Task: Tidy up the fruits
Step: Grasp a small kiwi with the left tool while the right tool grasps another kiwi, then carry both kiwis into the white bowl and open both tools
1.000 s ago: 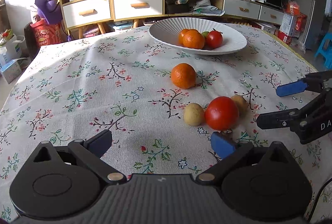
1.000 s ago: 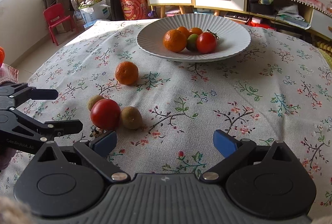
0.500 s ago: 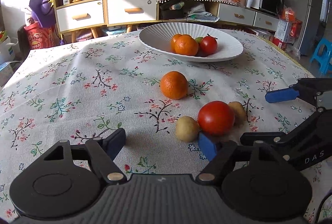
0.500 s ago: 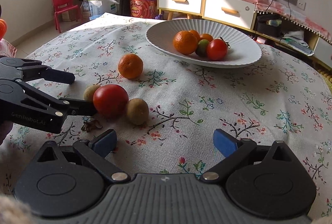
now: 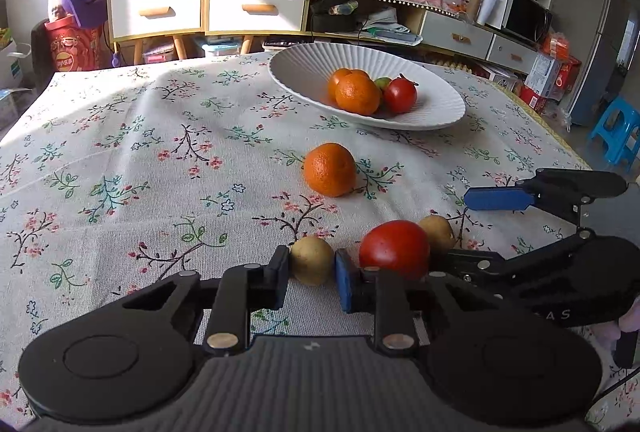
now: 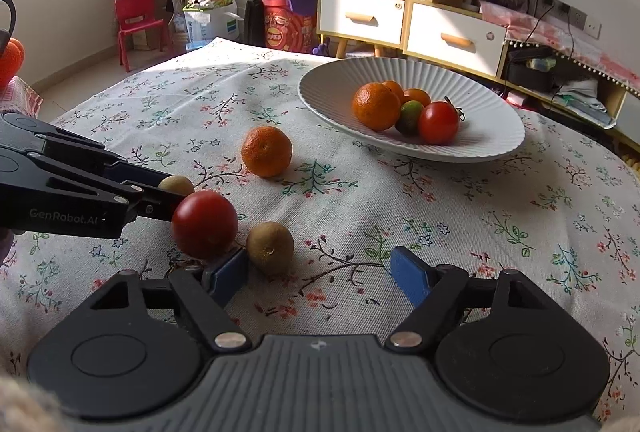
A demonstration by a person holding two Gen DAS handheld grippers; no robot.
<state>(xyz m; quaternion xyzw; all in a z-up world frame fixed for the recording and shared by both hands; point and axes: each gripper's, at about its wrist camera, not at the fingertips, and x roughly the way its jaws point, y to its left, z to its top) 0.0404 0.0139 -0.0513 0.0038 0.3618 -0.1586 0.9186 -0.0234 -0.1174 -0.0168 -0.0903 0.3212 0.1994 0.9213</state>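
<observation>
My left gripper (image 5: 311, 277) is shut on a brown kiwi (image 5: 311, 259) that sits on the floral tablecloth; it also shows in the right wrist view (image 6: 176, 185). A red tomato (image 5: 394, 249) lies just right of it, with a second kiwi (image 5: 437, 232) behind. A loose orange (image 5: 329, 169) lies farther on. My right gripper (image 6: 320, 272) is open; the second kiwi (image 6: 270, 246) sits just ahead between its fingers, nearer the left one, and the tomato (image 6: 204, 224) is beside its left fingertip. The white ribbed bowl (image 6: 492, 136) holds oranges, a green fruit and a tomato.
The right gripper's arm (image 5: 560, 264) crosses close to the tomato from the right. The table edge (image 5: 560, 140) runs along the right. Cabinets with drawers (image 5: 208, 8) stand behind the table, and a blue stool (image 5: 616, 132) is on the floor at right.
My left gripper moved forward and its jaws closed from wide open onto the near kiwi. My right gripper moved in closer to the tomato and second kiwi, still open.
</observation>
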